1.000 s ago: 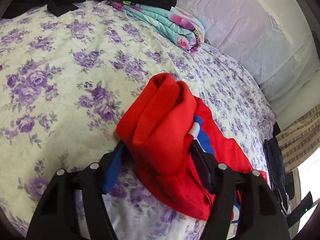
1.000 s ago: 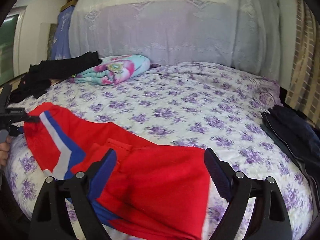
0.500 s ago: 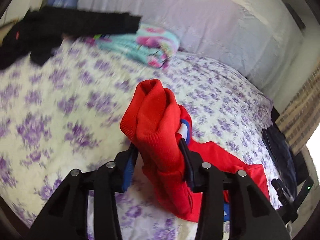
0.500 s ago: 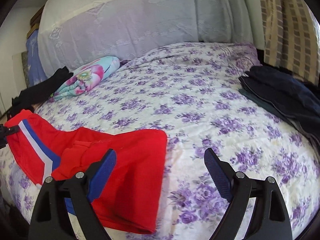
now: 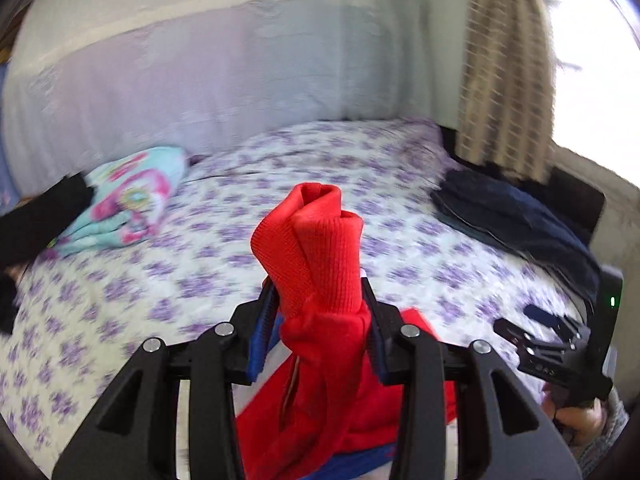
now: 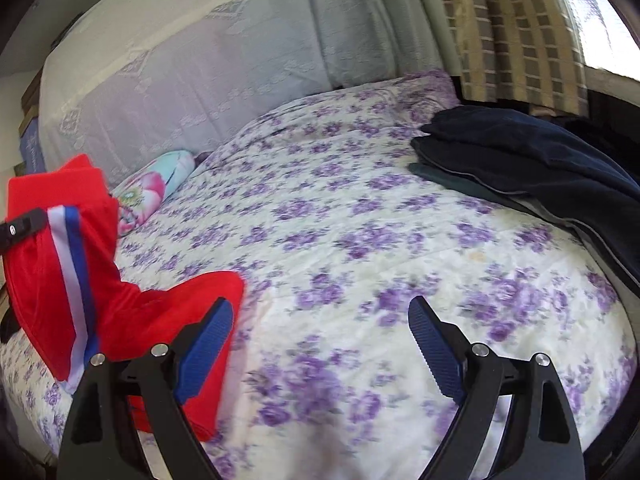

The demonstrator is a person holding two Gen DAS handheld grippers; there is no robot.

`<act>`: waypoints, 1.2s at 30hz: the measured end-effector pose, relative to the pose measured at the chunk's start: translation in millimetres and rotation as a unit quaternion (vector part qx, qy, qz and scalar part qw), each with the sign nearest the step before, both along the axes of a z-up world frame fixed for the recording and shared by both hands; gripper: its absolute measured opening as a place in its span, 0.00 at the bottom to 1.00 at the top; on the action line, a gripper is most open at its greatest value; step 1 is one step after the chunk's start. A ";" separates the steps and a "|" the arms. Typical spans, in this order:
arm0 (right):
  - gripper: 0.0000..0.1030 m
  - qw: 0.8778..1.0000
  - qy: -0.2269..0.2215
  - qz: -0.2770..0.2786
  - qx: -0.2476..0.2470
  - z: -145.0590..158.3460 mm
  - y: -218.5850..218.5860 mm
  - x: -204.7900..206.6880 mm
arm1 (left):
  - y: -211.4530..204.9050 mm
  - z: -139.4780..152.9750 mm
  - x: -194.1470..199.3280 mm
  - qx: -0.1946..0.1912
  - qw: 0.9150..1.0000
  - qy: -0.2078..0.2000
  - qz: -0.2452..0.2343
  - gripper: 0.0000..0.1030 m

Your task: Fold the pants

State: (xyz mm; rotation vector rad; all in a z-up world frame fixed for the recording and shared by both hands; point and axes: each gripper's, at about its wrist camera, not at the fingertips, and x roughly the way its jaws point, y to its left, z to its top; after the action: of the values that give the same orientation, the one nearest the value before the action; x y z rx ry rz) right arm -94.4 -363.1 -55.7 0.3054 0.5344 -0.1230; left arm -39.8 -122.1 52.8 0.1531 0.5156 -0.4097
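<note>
Two grippers, one garment in hand.

Left gripper [image 5: 318, 320]: jaws clamped on a bunched, ribbed end of the red pants [image 5: 316, 248], which stands up in a roll above the blue pads [image 5: 262, 332]. The rest of the cloth hangs down under the gripper. In the right wrist view the same pants [image 6: 80, 280] are lifted at the picture's left edge, white and blue stripe running down the side, lower part trailing onto the bed beside the right gripper's left finger.

Right gripper [image 6: 320, 344]: jaws wide apart, nothing between them, held over bare bedspread. In the left wrist view it shows at far right [image 5: 548, 340], with part of a hand [image 5: 576, 416] below it.

Bed [image 6: 360, 220]: white cover with purple flowers; view blurred in parts.

Folded floral cloth [image 6: 156, 184]: turquoise and pink, at the far left of the bed, near the draped headboard [image 6: 200, 80].

Dark clothes [image 6: 520, 152]: navy pile on the bed's right edge, well apart from the pants.

Black garment [image 5: 36, 220]: at the left edge, just beside the floral cloth.

Checked curtain [image 6: 512, 28]: upper right, by a bright window.
</note>
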 end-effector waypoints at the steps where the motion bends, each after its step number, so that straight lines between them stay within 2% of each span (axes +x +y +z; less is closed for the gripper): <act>1: 0.87 1.000 0.001 -0.009 0.005 -2.0 -8.2 -4.1 | -25.3 -11.9 -3.5 0.016 1.000 0.005 -0.024 0.37; 3: 0.87 1.000 0.002 -0.022 0.011 -5.0 -20.2 -10.4 | -64.2 -39.6 -6.9 0.047 0.997 0.024 -0.051 0.37; 5: 0.87 0.999 0.003 -0.035 0.014 -7.4 -32.3 -17.5 | -97.6 -76.7 -14.0 0.095 0.992 0.043 -0.075 0.37; 8: 0.87 0.999 0.003 -0.047 0.019 -9.8 -45.6 -22.2 | -113.2 -94.2 -36.6 0.136 0.986 0.011 -0.094 0.49; 9: 0.87 0.999 0.002 -0.047 0.023 -9.3 -48.7 -22.3 | -111.5 -90.0 -45.1 0.131 0.985 -0.001 -0.110 0.59; 10: 0.87 0.999 -0.001 -0.046 0.027 -8.0 -50.9 -21.6 | -103.4 -85.8 -50.3 0.119 0.986 0.001 -0.120 0.64; 12: 0.87 0.998 -0.013 -0.037 0.040 0.0 -52.5 -17.4 | -86.0 -71.2 -52.8 0.080 0.988 0.010 -0.128 0.65; 14: 0.87 0.998 -0.034 -0.018 0.048 16.4 -47.2 -9.7 | -63.6 -57.0 -50.7 0.036 0.992 0.022 -0.123 0.71; 16: 0.87 0.998 -0.053 0.007 0.041 34.7 -33.5 -0.3 | -43.0 -43.9 -40.3 -0.014 0.993 0.047 -0.106 0.79; 18: 0.87 0.997 -0.055 0.044 0.017 51.5 -8.9 15.8 | -26.8 -42.3 -23.8 -0.064 0.989 0.086 -0.098 0.80; 19: 0.88 0.997 -0.051 0.061 0.006 55.9 3.2 23.6 | -26.2 -46.4 -17.4 -0.072 0.986 0.110 -0.100 0.80; 21: 0.88 0.996 -0.027 0.087 -0.020 56.8 28.0 42.5 | -33.3 -62.6 -7.8 -0.075 0.979 0.152 -0.113 0.80; 24: 0.88 0.991 0.044 0.110 -0.060 36.2 52.6 66.6 | -55.6 -101.5 -5.4 -0.036 0.967 0.212 -0.138 0.80; 26: 0.88 0.988 0.077 0.100 -0.092 15.5 56.6 68.3 | -62.7 -112.1 -17.6 -0.013 0.968 0.202 -0.146 0.80; 27: 0.94 0.986 0.090 0.090 -0.107 4.3 54.6 69.3 | -65.3 -114.3 -24.4 0.004 0.969 0.192 -0.154 0.81; 28: 0.96 0.986 0.099 0.082 -0.108 -5.5 49.7 70.7 | -68.0 -117.4 -28.5 0.023 0.968 0.187 -0.165 0.82; 29: 0.96 0.987 0.110 0.078 -0.085 -16.4 39.6 74.2 | -68.2 -119.2 -29.7 0.030 0.968 0.184 -0.169 0.82; 31: 0.96 0.990 0.112 0.083 -0.019 -22.4 23.5 74.2 | -59.0 -116.9 -28.4 0.010 0.969 0.184 -0.165 0.82; 32: 0.96 0.992 0.097 0.080 -0.006 -17.1 19.2 68.6 | -51.5 -111.1 -29.3 -0.005 0.971 0.179 -0.162 0.82; 34: 0.96 0.995 0.065 0.070 -0.021 -1.4 17.8 53.9 | -38.1 -98.4 -33.1 -0.030 0.975 0.159 -0.154 0.82; 36: 0.96 0.995 0.037 0.091 -0.023 17.3 18.8 37.6 | -27.1 -89.6 -35.3 -0.057 0.973 0.152 -0.162 0.82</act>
State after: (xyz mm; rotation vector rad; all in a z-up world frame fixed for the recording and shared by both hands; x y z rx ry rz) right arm -56.8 -344.3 -38.3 0.2059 0.6294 0.0292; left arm -75.0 -149.2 -36.7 0.0622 0.7698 -0.7886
